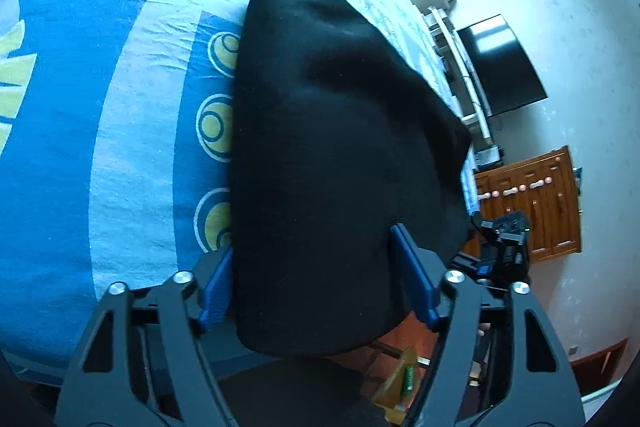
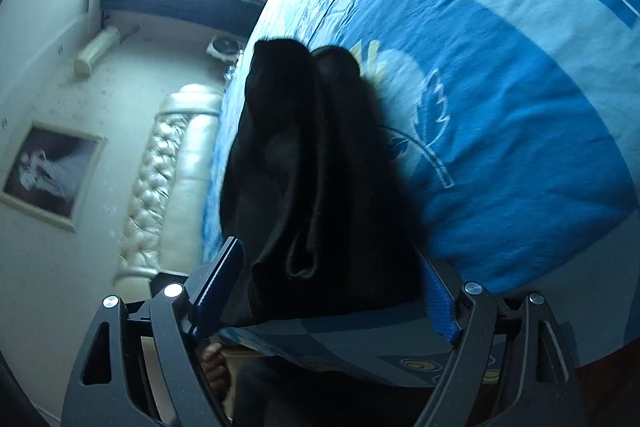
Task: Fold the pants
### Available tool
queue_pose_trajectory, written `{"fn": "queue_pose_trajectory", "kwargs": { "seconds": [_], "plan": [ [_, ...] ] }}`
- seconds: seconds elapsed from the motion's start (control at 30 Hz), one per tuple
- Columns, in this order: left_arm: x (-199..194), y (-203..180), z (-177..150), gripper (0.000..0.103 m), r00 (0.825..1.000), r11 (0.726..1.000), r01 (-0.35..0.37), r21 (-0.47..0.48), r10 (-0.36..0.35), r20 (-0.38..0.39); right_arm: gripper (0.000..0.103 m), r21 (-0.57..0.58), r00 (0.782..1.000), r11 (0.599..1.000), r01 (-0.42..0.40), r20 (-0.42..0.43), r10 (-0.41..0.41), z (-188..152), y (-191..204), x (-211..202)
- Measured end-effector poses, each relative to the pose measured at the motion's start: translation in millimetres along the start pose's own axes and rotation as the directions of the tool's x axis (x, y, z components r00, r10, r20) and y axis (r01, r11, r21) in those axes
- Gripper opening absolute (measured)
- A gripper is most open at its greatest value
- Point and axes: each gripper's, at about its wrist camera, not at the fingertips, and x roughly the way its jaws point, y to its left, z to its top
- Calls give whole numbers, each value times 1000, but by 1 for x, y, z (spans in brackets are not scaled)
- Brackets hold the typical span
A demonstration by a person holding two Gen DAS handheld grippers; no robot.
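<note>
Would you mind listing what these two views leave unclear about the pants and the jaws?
- Left wrist view: the pants are uniformly black, so folds and layers cannot be read; whether the left gripper presses them is unclear.
- Right wrist view: the pants cover the tip of the right gripper's right finger; motion blur softens their edges.
- Both views: the near edge of the bed is hidden by the grippers.

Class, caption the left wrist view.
Black pants on a blue bedsheet, between the left gripper's blue fingers.

No readable text, label, brand, number or sign anywhere in either view.
</note>
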Motion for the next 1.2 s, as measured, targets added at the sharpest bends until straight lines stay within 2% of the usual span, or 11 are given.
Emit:
{"fn": "queue_pose_trajectory", "kwargs": {
  "seconds": [0.03,0.07,0.17,0.3,0.53,0.87,1.2],
  "plan": [
    [0,0,0,60,1000,1000,-8,8,8,0,74,-20,1000,1000,23,-2,-23,-1,3,2],
    [0,0,0,56,1000,1000,-20,15,20,0,63,-38,999,998,53,-4,-53,-1,5,4],
    [-3,-3,-1,49,999,998,-49,42,48,13,57,-59,996,995,84,6,-84,-4,10,8],
    [-6,-11,-3,47,994,991,-103,82,101,36,56,-67,995,993,99,15,-99,-9,19,16],
    [-18,-8,-1,44,988,984,-147,104,142,56,56,-74,995,993,97,6,-97,-11,27,29],
    [-46,13,0,43,979,977,-197,77,191,77,56,-107,996,992,73,-45,-78,-14,50,63],
    [-84,35,-5,43,960,965,-262,31,257,113,56,-151,992,987,50,-105,-66,-21,77,107]
  ]
}}
